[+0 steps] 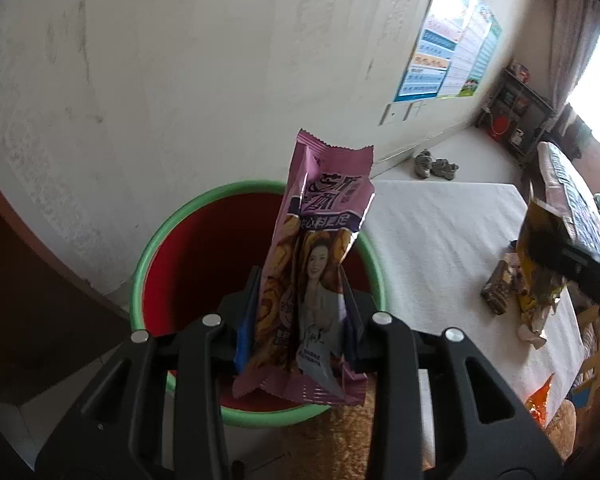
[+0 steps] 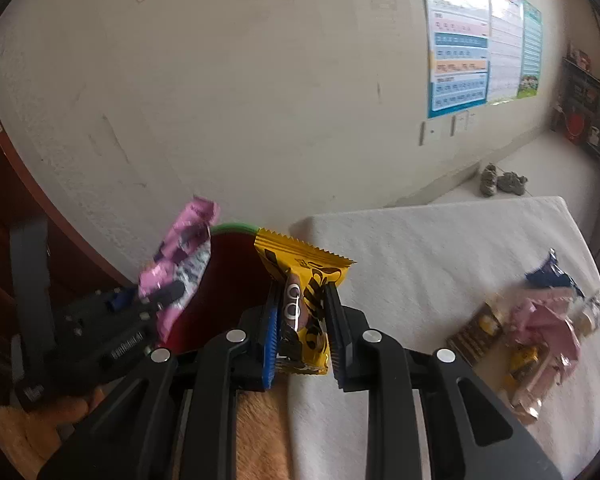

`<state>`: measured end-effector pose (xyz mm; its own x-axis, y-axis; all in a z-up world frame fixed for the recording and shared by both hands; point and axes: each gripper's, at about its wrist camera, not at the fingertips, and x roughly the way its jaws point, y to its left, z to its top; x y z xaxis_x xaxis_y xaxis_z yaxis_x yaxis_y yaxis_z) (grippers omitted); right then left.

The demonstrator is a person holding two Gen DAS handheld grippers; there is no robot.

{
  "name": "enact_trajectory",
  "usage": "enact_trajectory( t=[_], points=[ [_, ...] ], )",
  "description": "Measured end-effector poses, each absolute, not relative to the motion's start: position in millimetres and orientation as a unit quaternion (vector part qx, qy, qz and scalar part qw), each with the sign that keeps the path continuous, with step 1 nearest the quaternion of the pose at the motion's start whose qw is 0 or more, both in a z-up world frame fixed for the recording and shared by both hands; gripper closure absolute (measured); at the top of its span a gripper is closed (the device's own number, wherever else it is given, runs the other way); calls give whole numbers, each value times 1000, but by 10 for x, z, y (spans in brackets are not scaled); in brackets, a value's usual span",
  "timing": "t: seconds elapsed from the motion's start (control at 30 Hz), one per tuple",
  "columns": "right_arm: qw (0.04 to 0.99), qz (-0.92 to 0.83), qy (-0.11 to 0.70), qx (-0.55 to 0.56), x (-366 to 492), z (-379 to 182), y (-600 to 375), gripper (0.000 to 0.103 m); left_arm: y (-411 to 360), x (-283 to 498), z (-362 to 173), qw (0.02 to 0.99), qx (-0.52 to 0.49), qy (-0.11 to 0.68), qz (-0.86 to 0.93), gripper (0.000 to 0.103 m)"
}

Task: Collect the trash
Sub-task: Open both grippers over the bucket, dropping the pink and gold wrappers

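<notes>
1. Left wrist view shows the left gripper (image 1: 300,312) with its fingers (image 1: 246,320) clenched on a pink snack wrapper (image 1: 312,264); the wrapper stands upright between them, directly above the open mouth of the bin.
2. The bin (image 1: 148,256) is red inside with a green rim, and it stands on the floor beside the white wall (image 1: 180,80).
3. At the right edge of the same view, the right gripper appears as a dark blurred shape that holds a yellow wrapper above the white bench (image 1: 440,240).
4. Right wrist view shows the right gripper (image 2: 302,320) with its fingers (image 2: 270,328) grasping a yellow snack wrapper (image 2: 308,280); the wrapper is near the edge of the bench, just beside the red bin.
5. On the left in this view, the left gripper carries the pink wrapper above the bin, and a part of the person's hand (image 2: 60,408) is visible under it.
6. More trash remains on the bench at the right: a heap of wrappers (image 2: 540,328) in pink, blue, yellow and brown colours, which lie close together.
7. A pair of shoes (image 2: 500,182) lies on the floor next to the wall, and coloured posters (image 2: 480,48) hang on the wall.
</notes>
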<state>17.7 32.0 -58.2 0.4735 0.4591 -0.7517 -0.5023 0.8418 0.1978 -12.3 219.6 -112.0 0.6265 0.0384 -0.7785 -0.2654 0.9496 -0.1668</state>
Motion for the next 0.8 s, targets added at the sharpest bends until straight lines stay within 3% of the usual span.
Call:
enact_trajectory(
  t=[0.37,0.5,0.57,0.63,0.8],
  points=[
    [835,318,449,-19,228,-701,719,81,2381,-124,-1280,878,-139,443,118,69],
    [822,337,460,-3,254,-735,753,79,2472,-171,-1347,872,-151,445,136,55],
    [820,345,456,0,268,-722,789,73,2515,-188,-1366,869,-165,444,143,46],
    [814,359,457,4,280,-714,842,51,2538,-210,-1359,870,-171,438,149,37],
    [818,367,443,-2,206,-664,873,49,2533,-195,-1329,873,-160,435,151,35]
  ],
)
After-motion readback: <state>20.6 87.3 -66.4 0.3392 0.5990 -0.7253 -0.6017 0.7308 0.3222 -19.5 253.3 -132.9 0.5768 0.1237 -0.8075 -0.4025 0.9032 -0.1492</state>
